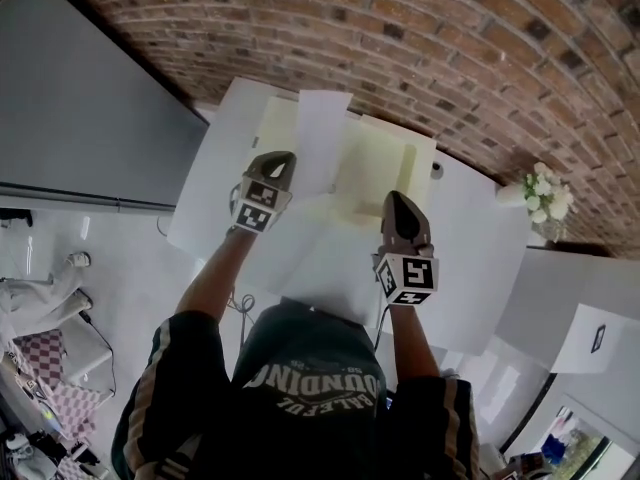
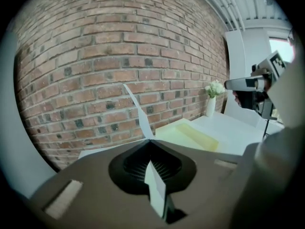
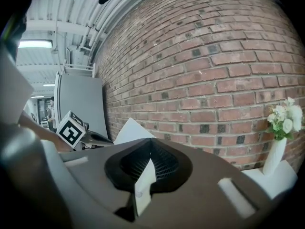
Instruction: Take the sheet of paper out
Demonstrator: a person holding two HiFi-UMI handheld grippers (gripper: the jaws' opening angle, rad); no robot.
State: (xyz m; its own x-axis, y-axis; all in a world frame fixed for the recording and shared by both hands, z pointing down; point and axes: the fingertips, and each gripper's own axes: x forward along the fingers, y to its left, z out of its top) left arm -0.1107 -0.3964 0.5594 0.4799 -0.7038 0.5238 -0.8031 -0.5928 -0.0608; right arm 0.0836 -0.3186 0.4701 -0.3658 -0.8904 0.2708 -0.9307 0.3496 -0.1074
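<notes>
A white sheet of paper (image 1: 322, 128) stands lifted above a pale yellow folder (image 1: 385, 163) that lies on the white table (image 1: 470, 258). My left gripper (image 1: 285, 158) is shut on the sheet's near edge. In the left gripper view the paper (image 2: 135, 106) sticks up past the closed tips of the left gripper (image 2: 150, 140), with the folder (image 2: 190, 133) beyond. My right gripper (image 1: 393, 198) is at the folder's near side. In its own view the right gripper (image 3: 150, 140) is shut on a pale flap (image 3: 143, 187) with a small stud. That view also shows the sheet (image 3: 129, 130) at the left.
A brick wall (image 1: 420, 38) runs along the table's far side. A white vase of flowers (image 1: 540, 193) stands at the table's right end. A grey cabinet (image 1: 80, 98) is at the left, and white furniture (image 1: 590, 328) at the lower right.
</notes>
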